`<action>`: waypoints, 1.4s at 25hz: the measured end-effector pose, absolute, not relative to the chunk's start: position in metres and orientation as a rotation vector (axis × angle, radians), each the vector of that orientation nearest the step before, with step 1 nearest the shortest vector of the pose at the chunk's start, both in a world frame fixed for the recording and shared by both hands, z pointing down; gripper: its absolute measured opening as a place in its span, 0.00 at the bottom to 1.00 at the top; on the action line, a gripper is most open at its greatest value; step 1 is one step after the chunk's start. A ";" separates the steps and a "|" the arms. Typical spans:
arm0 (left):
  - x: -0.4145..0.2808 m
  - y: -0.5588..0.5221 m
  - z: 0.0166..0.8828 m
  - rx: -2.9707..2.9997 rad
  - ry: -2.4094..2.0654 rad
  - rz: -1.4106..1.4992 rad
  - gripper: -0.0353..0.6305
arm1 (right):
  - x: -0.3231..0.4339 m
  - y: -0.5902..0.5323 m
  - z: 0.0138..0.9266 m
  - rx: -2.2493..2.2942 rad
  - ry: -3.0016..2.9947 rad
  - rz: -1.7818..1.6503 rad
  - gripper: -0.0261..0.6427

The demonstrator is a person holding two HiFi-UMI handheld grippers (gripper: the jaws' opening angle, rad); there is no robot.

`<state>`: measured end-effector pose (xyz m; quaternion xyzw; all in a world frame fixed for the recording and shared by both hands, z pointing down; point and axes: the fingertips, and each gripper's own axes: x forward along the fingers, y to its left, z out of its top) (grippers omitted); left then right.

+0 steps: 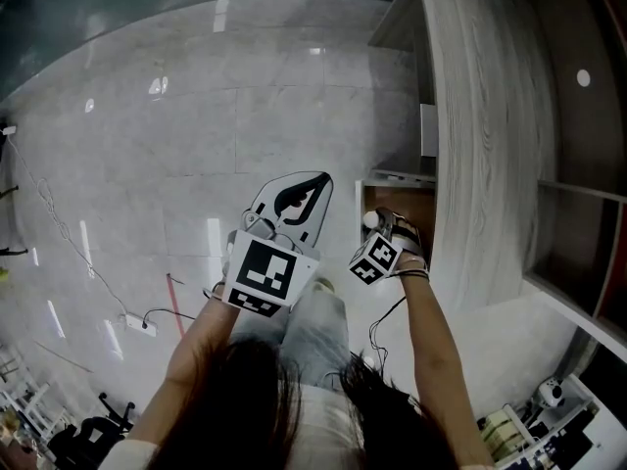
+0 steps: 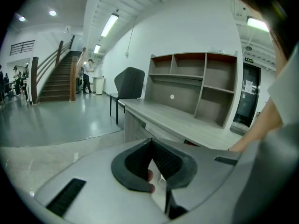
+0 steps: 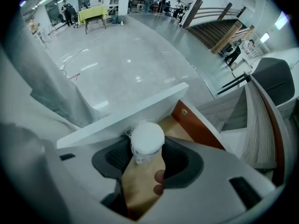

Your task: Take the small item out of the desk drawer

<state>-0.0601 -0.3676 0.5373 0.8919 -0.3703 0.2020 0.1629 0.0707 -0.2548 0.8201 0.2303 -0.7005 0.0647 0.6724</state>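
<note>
Retrieval is looking most of the way done; the desk drawer (image 3: 188, 121) is standing open under the counter (image 1: 480, 135), and the right hand-held gripper (image 3: 147, 157) is pinching the small item (image 3: 147, 138), a round white thing, between its jaws. From the right gripper view the item is sitting just above the drawer's white front panel, over its open mouth rather than down on its brown floor; I judge it lifted but not carried clear. The left hand-held gripper (image 2: 150, 146) is hanging beside the person's knee, well apart from the drawer; its jaws are drawn together at the tips and gripping nothing. What is left, as I read it, is drawing the item away from the drawer; whether the drawer then needs closing, I cannot say.
</note>
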 end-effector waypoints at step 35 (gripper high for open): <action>-0.052 -0.362 0.502 2.582 -1.081 0.551 0.06 | 0.077 -0.258 0.776 0.795 -1.595 0.321 0.33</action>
